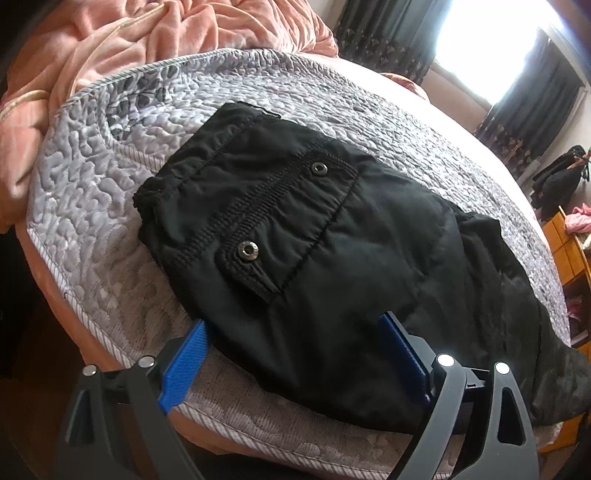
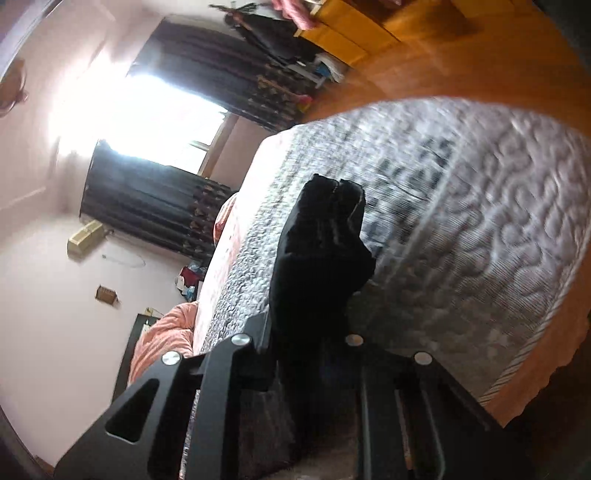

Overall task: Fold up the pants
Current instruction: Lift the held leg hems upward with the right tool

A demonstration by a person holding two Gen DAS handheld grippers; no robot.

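Black pants (image 1: 314, 236) lie on the grey quilted bedspread (image 1: 92, 206), waistband with two metal snaps toward the far left, legs trailing off to the right. My left gripper (image 1: 295, 332) is open, its blue pads (image 1: 188, 354) straddling the near edge of the pants just above the fabric. In the right wrist view my right gripper (image 2: 310, 332) is shut on a bunch of the black pants (image 2: 321, 251), which stands up between the fingers above the bedspread (image 2: 480, 221). The right pads are hidden by the cloth.
A rumpled pink blanket (image 1: 155, 33) lies at the bed's far side. The bed edge runs just below my left gripper. A window with dark curtains (image 1: 532, 107), wooden furniture (image 1: 569, 251) and a wooden floor (image 2: 461, 62) lie beyond the bed.
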